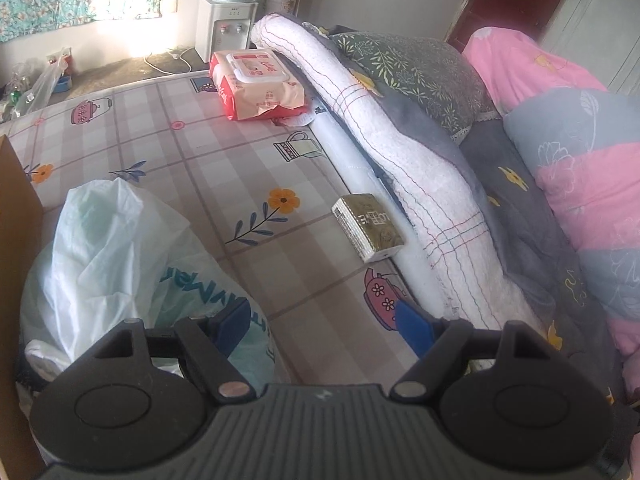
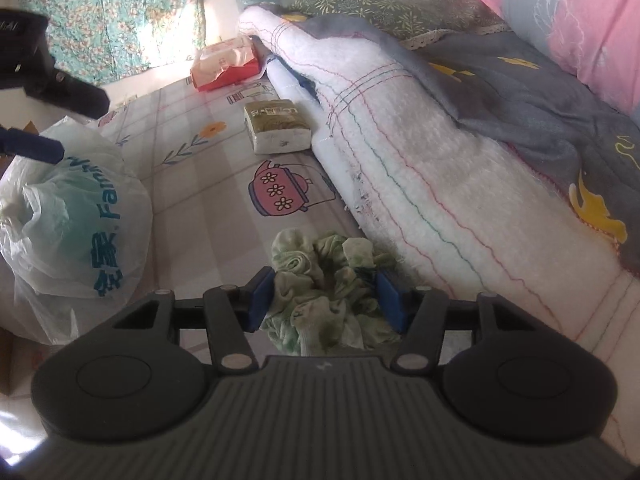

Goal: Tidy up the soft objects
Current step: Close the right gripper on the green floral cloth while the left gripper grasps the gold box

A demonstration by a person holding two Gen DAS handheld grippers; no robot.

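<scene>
Green crumpled cloth [image 2: 324, 300] bunched between the right gripper [image 2: 325, 298] pads, on the patterned bed sheet [image 2: 208, 208] beside the rolled white quilt [image 2: 460, 200].
Pads flank the cloth, appearing to pinch it; loose folds could slip free or snag the quilt's frayed edge. Left gripper [image 1: 324, 326] is spread, empty, beside the plastic bag [image 1: 120, 264].
</scene>
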